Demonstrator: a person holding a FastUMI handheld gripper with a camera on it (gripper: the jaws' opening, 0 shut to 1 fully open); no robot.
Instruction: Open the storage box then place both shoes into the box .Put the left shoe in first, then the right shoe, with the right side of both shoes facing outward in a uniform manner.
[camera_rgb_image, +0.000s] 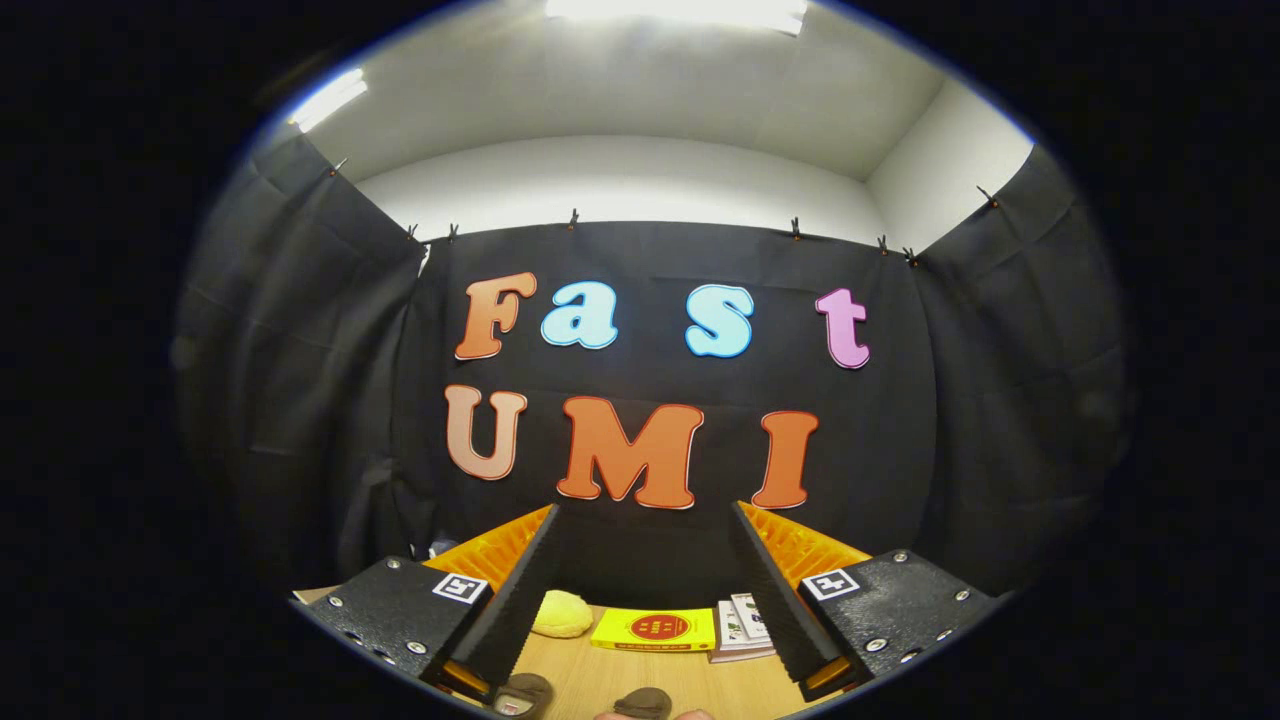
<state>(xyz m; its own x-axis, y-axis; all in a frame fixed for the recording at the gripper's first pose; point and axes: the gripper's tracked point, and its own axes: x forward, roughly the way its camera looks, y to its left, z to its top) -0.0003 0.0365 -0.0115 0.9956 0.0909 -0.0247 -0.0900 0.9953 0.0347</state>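
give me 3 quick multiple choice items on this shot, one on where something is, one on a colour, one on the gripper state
1. Where is the yellow book?
A. on the table beyond the fingers
B. clamped between the fingers
C. on the shoes

2. What colour are the shoes?
A. white
B. brown
C. blue

3. How is the gripper?
A. shut on a shoe
B. shut on the book
C. open, holding nothing

Key: 1 A, the book lies flat on the table ahead of the fingers. 2 B, both shoe tips look brown. 3 C, the fingers stand wide apart, touching nothing.
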